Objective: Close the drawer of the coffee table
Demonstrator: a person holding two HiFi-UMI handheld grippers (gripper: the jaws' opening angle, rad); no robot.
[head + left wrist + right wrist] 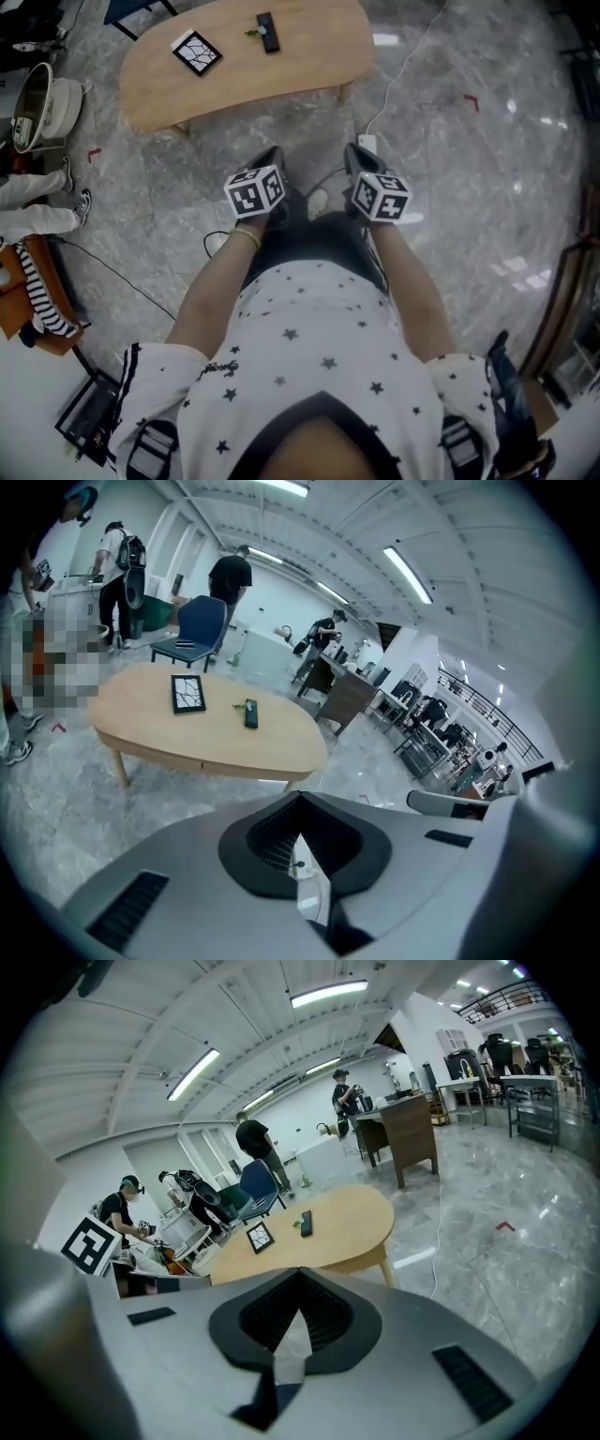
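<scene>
**both grippers shut and held clear of the coffee table**

head view, looking steeply down. the person stands on a grey marble floor (487, 187) with a gripper in each hand, both raised in front of the body and side by side. the left gripper (272, 155) and the right gripper (354, 150) each carry a marker cube and point toward the far table.

the left gripper view shows the left gripper's (300, 808) jaws pressed together with nothing between them. the right gripper view shows the same for the right gripper (300, 1283): jaws together, nothing pinched.

the coffee table (281, 75), oval and of light wood, stands on the far side of the floor, well apart from both grippers and touched by neither. its drawer reads only as a seam (202, 761) in the table's near edge, flush with that edge as far as can be told.

on the table top lie a black-framed tile (196, 52) toward the left and a black remote (268, 32) near the middle, with a small green item (253, 34) just beside the remote.

a white cable (403, 66) runs across the floor to the right of the table and ends near the right gripper. a red floor mark (472, 100) lies further right. a blue chair (192, 630) stands beyond the table, and several people stand farther back.
</scene>
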